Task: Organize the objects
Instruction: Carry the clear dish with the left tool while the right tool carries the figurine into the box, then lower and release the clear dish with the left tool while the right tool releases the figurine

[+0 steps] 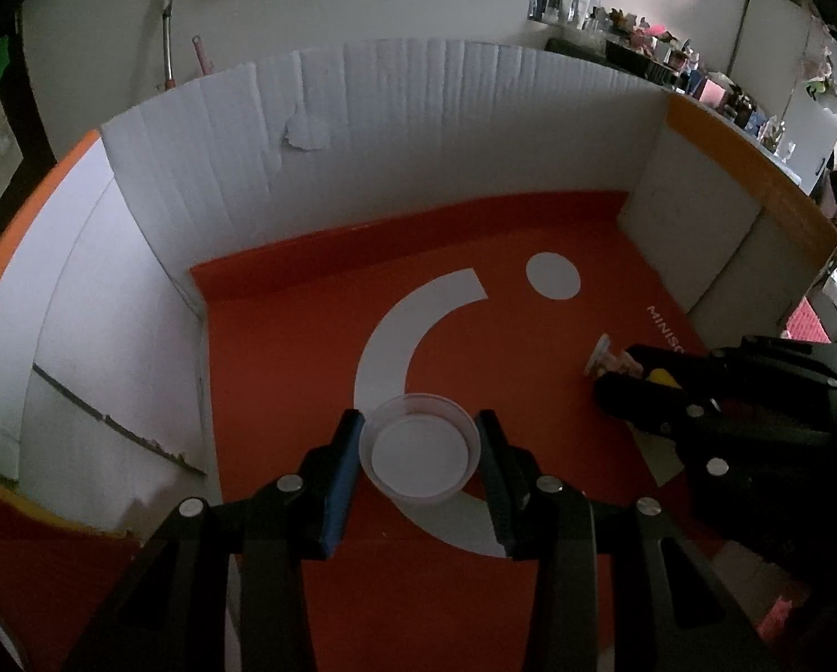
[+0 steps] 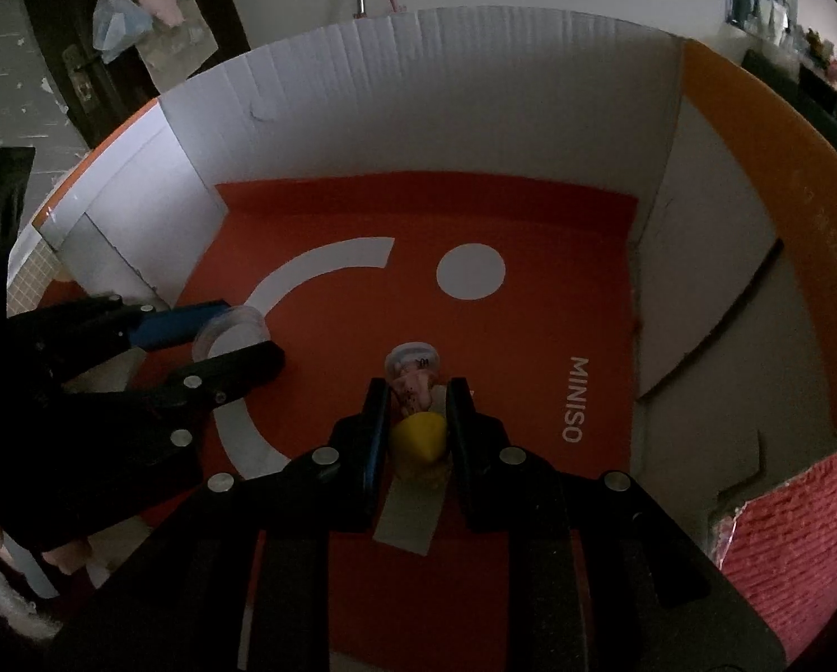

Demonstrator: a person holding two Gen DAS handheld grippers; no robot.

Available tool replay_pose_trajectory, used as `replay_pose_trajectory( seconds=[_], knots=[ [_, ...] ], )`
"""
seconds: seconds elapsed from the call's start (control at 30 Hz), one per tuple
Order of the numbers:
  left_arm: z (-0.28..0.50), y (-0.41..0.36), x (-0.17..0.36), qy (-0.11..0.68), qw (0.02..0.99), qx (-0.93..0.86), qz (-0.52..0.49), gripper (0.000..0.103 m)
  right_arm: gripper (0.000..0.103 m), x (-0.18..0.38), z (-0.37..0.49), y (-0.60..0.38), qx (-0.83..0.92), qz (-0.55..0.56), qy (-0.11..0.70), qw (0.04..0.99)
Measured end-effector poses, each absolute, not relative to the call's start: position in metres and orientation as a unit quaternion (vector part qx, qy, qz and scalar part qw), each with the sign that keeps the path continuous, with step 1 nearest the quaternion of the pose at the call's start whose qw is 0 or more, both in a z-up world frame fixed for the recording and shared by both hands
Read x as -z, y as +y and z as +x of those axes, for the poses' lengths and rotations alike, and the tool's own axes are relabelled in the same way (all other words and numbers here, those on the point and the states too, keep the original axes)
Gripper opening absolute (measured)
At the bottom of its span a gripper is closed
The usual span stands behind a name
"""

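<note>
Two grippers working inside the cardboard box (image 1: 396,129), both over its red floor. Left gripper (image 1: 421,448) pinching a clear plastic cup (image 1: 418,456) near the floor's middle; right gripper (image 2: 415,420) closed on a small figurine (image 2: 415,425) toward the right wall. Lowering each piece gently, keeping fingers angled downward, releasing only once seated flat and well apart.

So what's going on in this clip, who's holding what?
A person works with two handheld grippers inside an open cardboard box with a red floor. The left gripper is closed on a small clear plastic cup, low over the floor. The right gripper grips a small figurine with a yellow part, a pinkish body and a clear round base. Both items are still held; whether either touches the floor is unclear.
</note>
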State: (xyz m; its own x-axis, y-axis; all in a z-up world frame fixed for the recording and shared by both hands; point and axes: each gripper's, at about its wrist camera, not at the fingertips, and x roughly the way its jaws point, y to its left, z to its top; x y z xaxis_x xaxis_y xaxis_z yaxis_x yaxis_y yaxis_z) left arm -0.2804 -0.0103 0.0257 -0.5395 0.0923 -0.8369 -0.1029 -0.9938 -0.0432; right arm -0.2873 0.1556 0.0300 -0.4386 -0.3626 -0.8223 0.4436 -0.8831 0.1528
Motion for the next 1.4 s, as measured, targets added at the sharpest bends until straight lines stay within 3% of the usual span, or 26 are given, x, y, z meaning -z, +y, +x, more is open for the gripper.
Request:
replay_pose_trajectory(
  seconds=[0.77,1.17,1.4],
  knots=[
    [-0.277,-0.02,-0.027,-0.004,0.058,-0.876,-0.48,0.043,0.02,-0.035,-0.29,0.156,0.846,0.475,0.03,0.241],
    [-0.274,-0.02,-0.035,-0.006,0.045,-0.881,-0.472,0.061,0.02,-0.037,-0.286,0.152,0.849,0.47,0.024,0.241],
    [-0.262,-0.017,-0.045,0.004,0.031,-0.889,-0.458,0.061,0.02,-0.046,-0.279,0.152,0.855,0.458,0.026,0.242]
  ],
)
